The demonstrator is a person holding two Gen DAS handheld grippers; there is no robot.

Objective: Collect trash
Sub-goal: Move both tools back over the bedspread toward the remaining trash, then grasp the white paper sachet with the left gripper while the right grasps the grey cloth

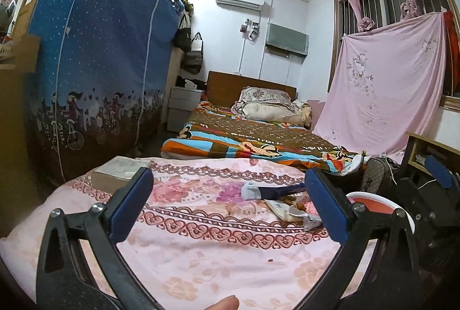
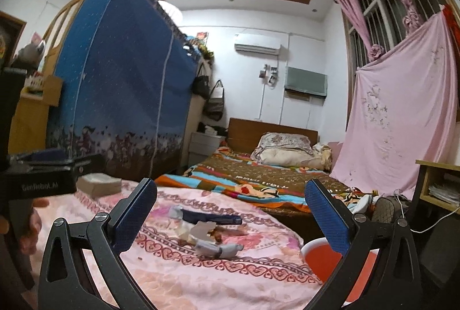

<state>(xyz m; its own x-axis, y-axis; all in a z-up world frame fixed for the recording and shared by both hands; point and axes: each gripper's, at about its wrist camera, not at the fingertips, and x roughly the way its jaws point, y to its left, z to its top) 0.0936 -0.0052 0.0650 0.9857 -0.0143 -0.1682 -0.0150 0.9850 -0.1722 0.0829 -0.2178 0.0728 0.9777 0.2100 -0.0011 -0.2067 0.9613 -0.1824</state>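
Observation:
A small pile of trash lies on the pink floral bedspread: crumpled wrappers, a grey-white scrap and a dark blue flat packet. In the left wrist view the pile sits right of centre, near the right finger. My left gripper is open and empty, hovering above the bedspread. My right gripper is open and empty, above and short of the pile. A red bin with a white rim stands beside the bed at the right; it also shows in the left wrist view.
A cardboard box rests at the bedspread's far left. A second bed with a colourful blanket lies beyond. A blue fabric wardrobe stands on the left. A pink sheet hangs at the right window. A wooden desk is at right.

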